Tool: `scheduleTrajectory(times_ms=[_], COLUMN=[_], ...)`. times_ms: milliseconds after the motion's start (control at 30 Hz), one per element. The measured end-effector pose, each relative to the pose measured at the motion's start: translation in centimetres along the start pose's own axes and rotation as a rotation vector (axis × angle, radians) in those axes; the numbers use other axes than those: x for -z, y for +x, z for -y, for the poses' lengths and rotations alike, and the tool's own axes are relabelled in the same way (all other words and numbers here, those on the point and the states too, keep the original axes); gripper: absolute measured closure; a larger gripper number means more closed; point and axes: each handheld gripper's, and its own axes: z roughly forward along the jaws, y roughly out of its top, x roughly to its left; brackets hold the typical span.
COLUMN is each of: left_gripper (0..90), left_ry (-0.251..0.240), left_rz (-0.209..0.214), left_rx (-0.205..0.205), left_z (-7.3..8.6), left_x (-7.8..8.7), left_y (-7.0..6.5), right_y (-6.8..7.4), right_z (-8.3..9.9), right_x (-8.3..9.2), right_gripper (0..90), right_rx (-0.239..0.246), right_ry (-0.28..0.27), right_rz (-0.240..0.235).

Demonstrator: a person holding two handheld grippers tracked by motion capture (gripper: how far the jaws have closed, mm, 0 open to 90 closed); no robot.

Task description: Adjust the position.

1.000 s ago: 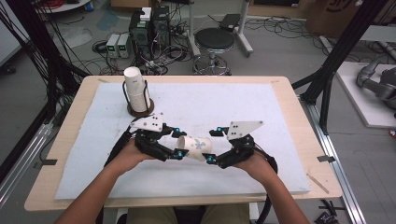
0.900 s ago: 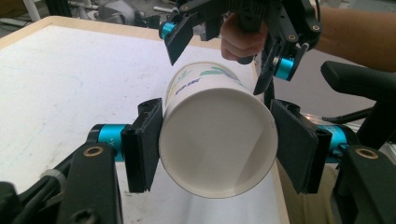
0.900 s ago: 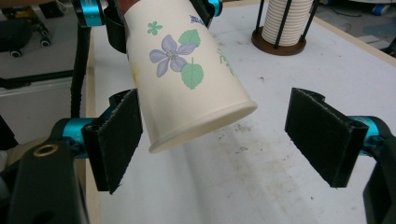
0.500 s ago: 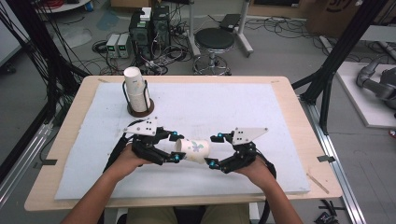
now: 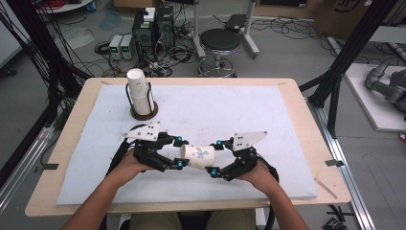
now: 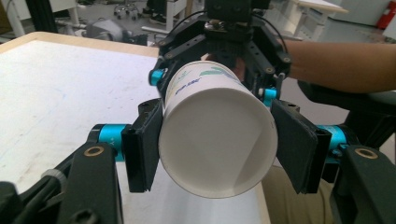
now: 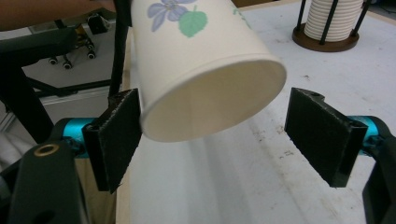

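- A white paper cup printed with a blue flower and green leaf lies on its side in the air just above the white-padded wooden tabletop, between the two claws, near the person's edge.
- The left claw is clamped on the cup: in the left gripper view its two black pads press against both sides of the cup near the closed base, which faces that camera.
- The right claw stands wide around the cup's open rim end. In the right gripper view the cup's open mouth faces the camera; one black pad sits right against the rim, though I cannot tell whether it touches, and the other pad stands clearly apart from it.
- In the left gripper view the right claw shows beyond the cup, its black arms and blue joints flanking the far end.
- A stack of white paper cups in a black wire holder on a round brown base stands upright at the far left of the tabletop, well apart from the held cup.
- The person's two hands grip the claws from the near edge.
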Motion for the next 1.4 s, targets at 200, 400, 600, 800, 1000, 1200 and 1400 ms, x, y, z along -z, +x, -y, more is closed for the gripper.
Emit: scheduleTrajectory(times_ms=[200, 400, 600, 800, 1000, 1200, 1400], left_gripper=[37.4, 37.5, 37.4, 37.2, 35.9, 16.5, 16.5], left_ry=[-0.011, -0.033, -0.047, -0.049, -0.029, 0.035, 0.055], left_rz=[0.021, 0.031, 0.033, 0.034, 0.020, -0.031, -0.046], left_rx=[-0.004, -0.005, 0.006, 0.025, 0.058, 0.128, 0.112], left_z=[-0.1, -0.1, -0.1, 0.4, 0.7, 0.9, 0.6], left_x=[0.0, 0.2, 0.4, 0.5, 0.3, 0.4, 0.9], left_y=[-0.1, -0.1, 0.0, 0.1, 0.1, 0.2, 0.0], right_y=[-0.1, -0.2, -0.3, -0.4, -0.4, -0.4, -0.5], right_z=[-0.2, -0.2, -0.2, -0.2, -0.3, -0.6, -1.1], right_x=[-0.3, -0.3, -0.1, -0.1, 0.1, 0.5, 0.5], right_gripper=[19.8, 26.3, 30.8, 35.4, 36.2, 36.1, 36.1], right_rx=[0.001, 0.000, -0.005, -0.025, -0.024, -0.023, -0.011], right_ry=[-0.015, -0.053, -0.082, -0.076, -0.063, -0.020, 0.053], right_rz=[-0.045, -0.095, -0.102, -0.113, -0.105, -0.087, -0.046])
